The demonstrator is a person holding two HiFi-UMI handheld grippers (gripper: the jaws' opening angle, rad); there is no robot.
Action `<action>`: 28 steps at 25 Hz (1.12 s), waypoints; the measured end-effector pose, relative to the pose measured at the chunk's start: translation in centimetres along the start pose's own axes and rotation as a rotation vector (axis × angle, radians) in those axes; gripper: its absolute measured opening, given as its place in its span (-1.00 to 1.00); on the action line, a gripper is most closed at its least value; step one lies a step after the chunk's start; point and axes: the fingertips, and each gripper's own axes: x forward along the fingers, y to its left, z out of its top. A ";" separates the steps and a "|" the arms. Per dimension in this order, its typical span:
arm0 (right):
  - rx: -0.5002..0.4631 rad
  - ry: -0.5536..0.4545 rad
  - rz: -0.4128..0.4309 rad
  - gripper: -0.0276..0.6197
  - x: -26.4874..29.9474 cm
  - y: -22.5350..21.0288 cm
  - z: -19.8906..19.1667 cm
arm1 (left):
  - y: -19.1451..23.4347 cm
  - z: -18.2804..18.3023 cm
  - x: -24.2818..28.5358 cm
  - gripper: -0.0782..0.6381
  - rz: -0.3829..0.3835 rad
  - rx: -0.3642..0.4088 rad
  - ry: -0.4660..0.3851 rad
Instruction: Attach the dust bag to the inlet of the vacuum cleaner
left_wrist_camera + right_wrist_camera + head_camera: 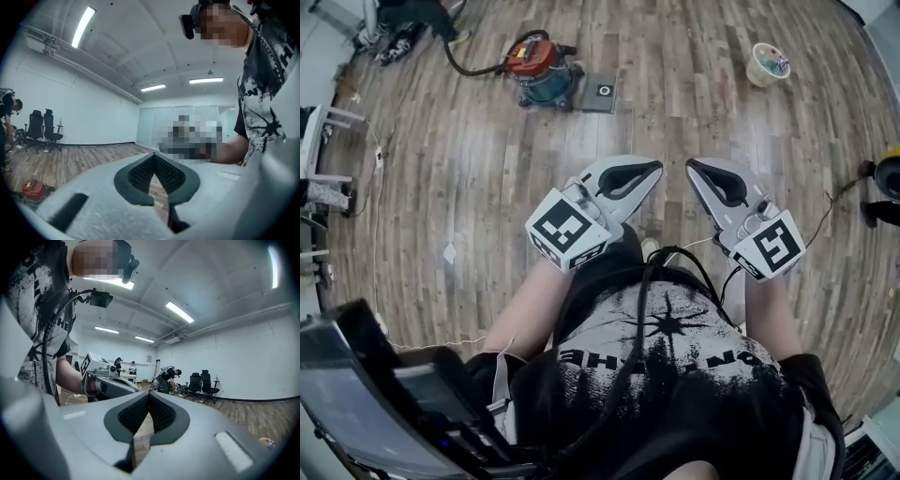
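Far ahead on the wooden floor (487, 169) stands the vacuum cleaner (542, 67), a flat grey square, likely the dust bag (601, 92), lying just beside it; both are well apart from the person (675, 375). Left gripper (655, 170) and right gripper (692, 166) point level at waist height, jaws together on nothing; attaching seems unstarted, so next comes approaching, opening a claw, taking the bag.

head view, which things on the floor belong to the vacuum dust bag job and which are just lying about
For the job:
vacuum cleaner
black hose running from it
flat grey square piece beside it, probably the dust bag
left hand-held gripper and right hand-held gripper, both shut and empty

Lying about:
cream bowl
paper scrap
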 end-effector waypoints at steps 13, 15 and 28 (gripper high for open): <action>-0.013 0.006 -0.038 -0.89 10.4 -8.3 0.6 | 12.7 1.5 1.8 -0.78 -0.045 0.002 -0.010; -0.020 0.003 -0.040 -0.89 13.0 -9.8 1.0 | 15.5 2.2 1.9 -0.78 -0.052 0.014 -0.014; -0.028 0.033 -0.062 -0.89 22.9 -14.9 0.2 | 27.6 2.9 2.0 -0.78 -0.093 0.019 -0.026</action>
